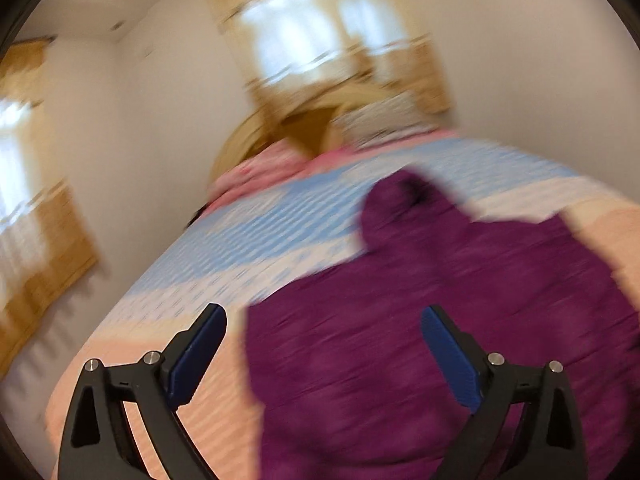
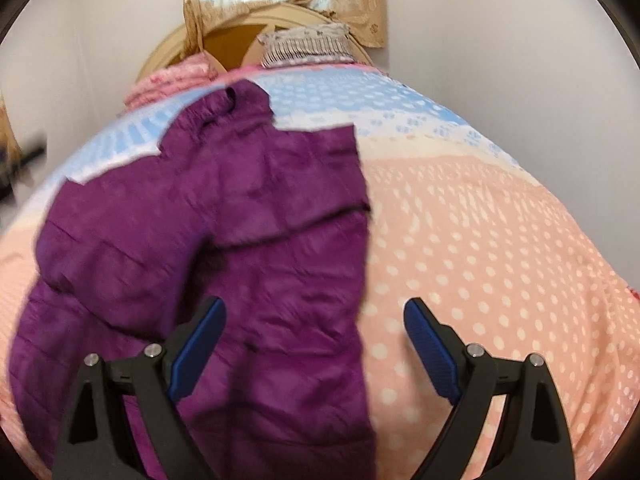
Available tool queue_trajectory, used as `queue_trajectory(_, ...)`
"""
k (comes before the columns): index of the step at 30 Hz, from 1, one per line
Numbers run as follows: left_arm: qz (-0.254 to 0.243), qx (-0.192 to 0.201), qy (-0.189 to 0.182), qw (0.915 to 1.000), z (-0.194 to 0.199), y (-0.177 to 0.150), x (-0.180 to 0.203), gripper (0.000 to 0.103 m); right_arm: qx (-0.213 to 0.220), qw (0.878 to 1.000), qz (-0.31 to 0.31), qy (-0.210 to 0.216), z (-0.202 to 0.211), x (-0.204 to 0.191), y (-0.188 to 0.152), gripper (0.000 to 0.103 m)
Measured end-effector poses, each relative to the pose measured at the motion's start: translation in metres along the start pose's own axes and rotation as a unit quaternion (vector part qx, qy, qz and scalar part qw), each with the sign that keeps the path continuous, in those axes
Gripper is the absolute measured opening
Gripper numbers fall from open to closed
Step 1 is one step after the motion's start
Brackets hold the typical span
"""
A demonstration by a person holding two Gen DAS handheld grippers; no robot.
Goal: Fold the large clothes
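Note:
A large purple quilted jacket lies spread on the bed, its hood toward the headboard. Its right side is folded over the middle, leaving a straight right edge. In the blurred left wrist view the jacket fills the lower right. My left gripper is open and empty above the jacket's left edge. My right gripper is open and empty above the jacket's right edge, its left finger over the cloth, its right finger over the bedspread.
The bedspread is peach with white dots near me and blue and white farther off. A pink blanket and a patterned pillow lie by the round headboard. Curtained windows and white walls stand behind.

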State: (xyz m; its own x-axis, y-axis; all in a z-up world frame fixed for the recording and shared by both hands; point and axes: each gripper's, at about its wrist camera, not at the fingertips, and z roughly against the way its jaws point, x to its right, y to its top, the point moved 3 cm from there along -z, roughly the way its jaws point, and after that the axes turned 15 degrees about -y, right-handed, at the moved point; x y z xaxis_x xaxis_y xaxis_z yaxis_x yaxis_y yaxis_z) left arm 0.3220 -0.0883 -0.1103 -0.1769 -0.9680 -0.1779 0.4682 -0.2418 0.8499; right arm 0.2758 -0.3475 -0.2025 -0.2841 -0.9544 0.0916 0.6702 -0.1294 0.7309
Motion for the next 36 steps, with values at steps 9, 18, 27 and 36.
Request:
queue_trajectory(9,0.131,-0.134,0.113,0.9758,-0.045,-0.107,-0.105,0.098,-0.096,0.988,0.03,0.12,-0.038,-0.079,0.011,0.03)
queue_trajectory(18,0.107,-0.156,0.123,0.9742,-0.06,-0.117,-0.102,0.098,0.003,1.0,-0.005,0.028,-0.014,-0.036,0.059,0.011)
queue_trajectory(27,0.098,-0.179,0.114,0.9723,-0.058,-0.115,-0.102,0.098,-0.035,0.997,0.009,-0.068,-0.077,-0.022,0.055,0.045)
queue_trajectory(36,0.147,-0.07,0.048,0.9856,-0.05,-0.003,-0.106,0.098,0.038,0.998,-0.038,-0.028,-0.016,-0.021,0.081,0.036)
